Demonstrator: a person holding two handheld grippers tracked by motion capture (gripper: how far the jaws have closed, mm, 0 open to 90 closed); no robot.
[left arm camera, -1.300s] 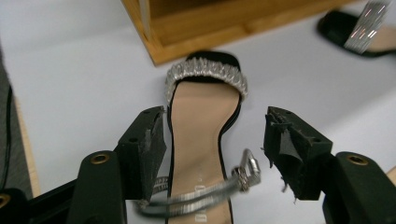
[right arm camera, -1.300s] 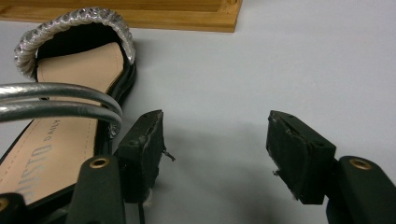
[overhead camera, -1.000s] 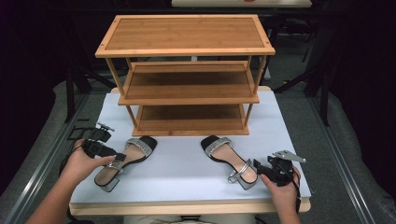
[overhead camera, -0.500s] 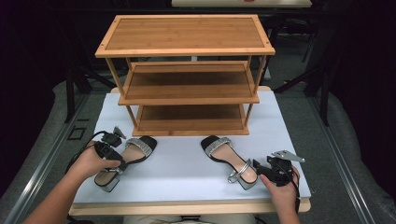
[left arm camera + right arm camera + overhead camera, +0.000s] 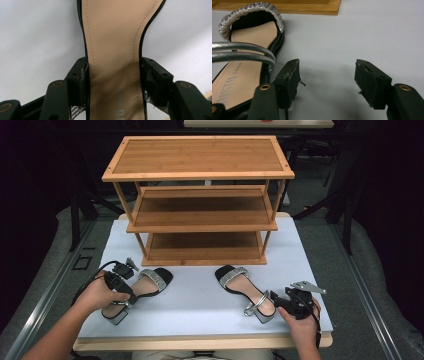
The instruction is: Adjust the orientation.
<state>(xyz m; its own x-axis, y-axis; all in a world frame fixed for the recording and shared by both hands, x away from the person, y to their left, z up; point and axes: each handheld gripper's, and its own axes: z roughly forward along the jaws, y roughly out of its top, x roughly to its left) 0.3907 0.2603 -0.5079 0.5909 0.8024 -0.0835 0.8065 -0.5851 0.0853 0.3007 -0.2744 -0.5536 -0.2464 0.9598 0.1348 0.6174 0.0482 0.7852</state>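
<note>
So the left gripper [image 5: 121, 283] is seen at about 8 o'clock on the table [image 5: 200, 300] in the high view, and its jaws have just been closing in around the left sandal [image 5: 134, 293]. In the left gripper view the tan insole of that sandal [image 5: 113, 62] runs straight up between the two black jaws, which are set against the black edges of the sole at its narrow waist, one on each side, so the shoe is pretty much clamped there. The sandal itself is laid flat on the white tabletop, toe strap pointed toward 1 o'clock and block heel back by the person's hand. Over at about 4 o'clock the right gripper [image 5: 292, 302] is parked just beside the heel end of the right sandal [image 5: 245, 290]. In the right gripper view its jaws [image 5: 327, 80] are held wide apart with nothing but bare table between them; the sandal [image 5: 249, 62] is found just off at 9 o'clock, its silver ankle strap arched right next to one jaw, though actual contact can't be made out. Further out, at 12 o'clock, a three-tier wooden shoe rack [image 5: 200, 200] is stood at the back of the table, well apart from both sandals.
</note>
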